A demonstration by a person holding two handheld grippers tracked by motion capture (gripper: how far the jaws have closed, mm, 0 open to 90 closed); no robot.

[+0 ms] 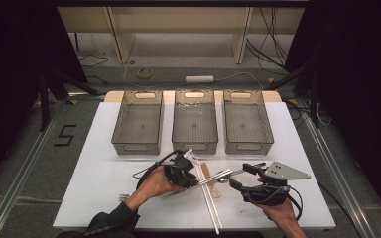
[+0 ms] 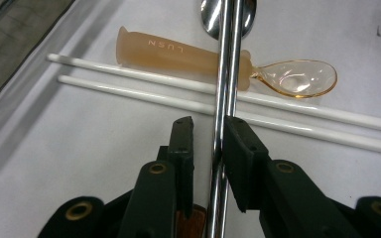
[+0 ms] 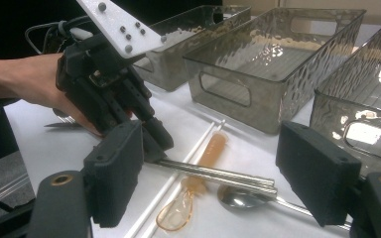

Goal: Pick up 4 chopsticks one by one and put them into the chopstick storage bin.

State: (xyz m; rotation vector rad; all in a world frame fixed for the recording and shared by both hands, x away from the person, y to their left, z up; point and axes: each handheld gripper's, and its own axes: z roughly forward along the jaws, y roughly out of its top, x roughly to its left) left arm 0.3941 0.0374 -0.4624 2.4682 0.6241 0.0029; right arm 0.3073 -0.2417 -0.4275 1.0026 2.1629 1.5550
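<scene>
The left gripper (image 2: 208, 130) squeezes two metal sticks (image 2: 226, 74) above the white sticks (image 2: 129, 82). The right gripper (image 3: 213, 173) is wide open and holds nothing

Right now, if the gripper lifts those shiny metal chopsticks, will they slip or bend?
The metal chopsticks look polished, so they could slide between the left gripper pads. They look straight and rigid, so probably no bending. Being rod-shaped, they might roll if dropped.

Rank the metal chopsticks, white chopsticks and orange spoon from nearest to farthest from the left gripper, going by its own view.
1. Metal chopsticks: between the left gripper fingers.
2. White chopsticks: lying crosswise just beyond the fingertips.
3. Orange spoon: past the white pair, under the metal pair.
</scene>
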